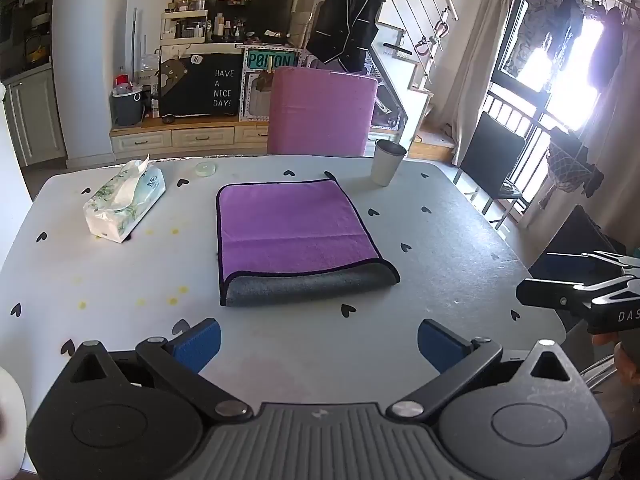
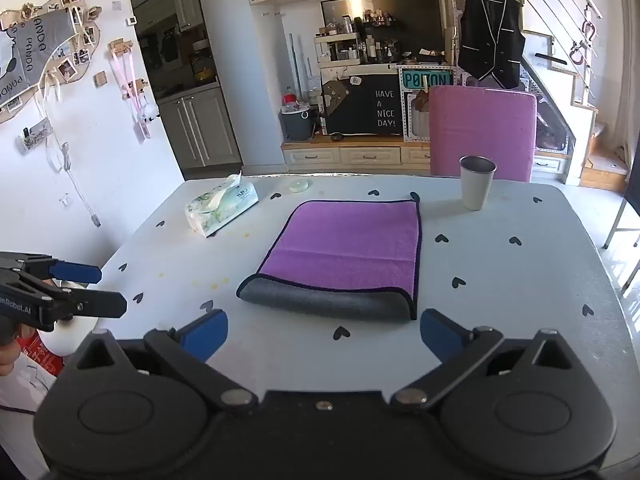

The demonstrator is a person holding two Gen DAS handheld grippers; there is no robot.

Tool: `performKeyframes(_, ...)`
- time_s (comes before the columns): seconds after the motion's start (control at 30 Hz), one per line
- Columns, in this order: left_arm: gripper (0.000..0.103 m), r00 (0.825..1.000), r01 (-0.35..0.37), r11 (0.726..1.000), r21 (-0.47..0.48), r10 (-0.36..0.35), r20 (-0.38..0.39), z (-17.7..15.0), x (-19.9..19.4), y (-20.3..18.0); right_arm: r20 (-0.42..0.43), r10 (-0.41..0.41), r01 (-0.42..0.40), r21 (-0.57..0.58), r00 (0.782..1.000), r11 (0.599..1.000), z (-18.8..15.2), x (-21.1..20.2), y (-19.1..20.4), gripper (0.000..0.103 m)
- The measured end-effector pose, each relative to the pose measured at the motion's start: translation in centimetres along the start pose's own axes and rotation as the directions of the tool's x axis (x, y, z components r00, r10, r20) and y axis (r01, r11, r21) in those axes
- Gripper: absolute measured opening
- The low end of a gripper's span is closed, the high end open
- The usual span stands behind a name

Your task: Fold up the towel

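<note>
Left wrist view: your left gripper (image 1: 318,344) and right gripper (image 2: 324,334) both gape, empty. Towel (image 1: 296,236) lies at twelve o'clock, once folded; pinch both near corners evenly before lifting.

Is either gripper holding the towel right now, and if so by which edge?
Nothing is held. The left gripper and right gripper are both open above the table, short of the folded purple towel.
</note>
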State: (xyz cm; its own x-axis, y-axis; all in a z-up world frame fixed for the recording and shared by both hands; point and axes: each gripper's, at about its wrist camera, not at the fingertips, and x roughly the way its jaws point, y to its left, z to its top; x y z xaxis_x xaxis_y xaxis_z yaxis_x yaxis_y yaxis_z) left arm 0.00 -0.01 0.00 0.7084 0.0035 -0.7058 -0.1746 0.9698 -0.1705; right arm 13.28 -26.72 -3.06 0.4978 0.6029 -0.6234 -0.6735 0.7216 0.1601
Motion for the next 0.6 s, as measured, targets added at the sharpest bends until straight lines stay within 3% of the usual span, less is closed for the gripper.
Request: performKeyframes(0.6,0.103,1.0,0.002,1.0,-0.002,-0.002,0.001,0.0,0.0,0.0,-0.001,0.005,-0.005,0.0,1.0,1.0,0.02,0.08,0.07,0.102)
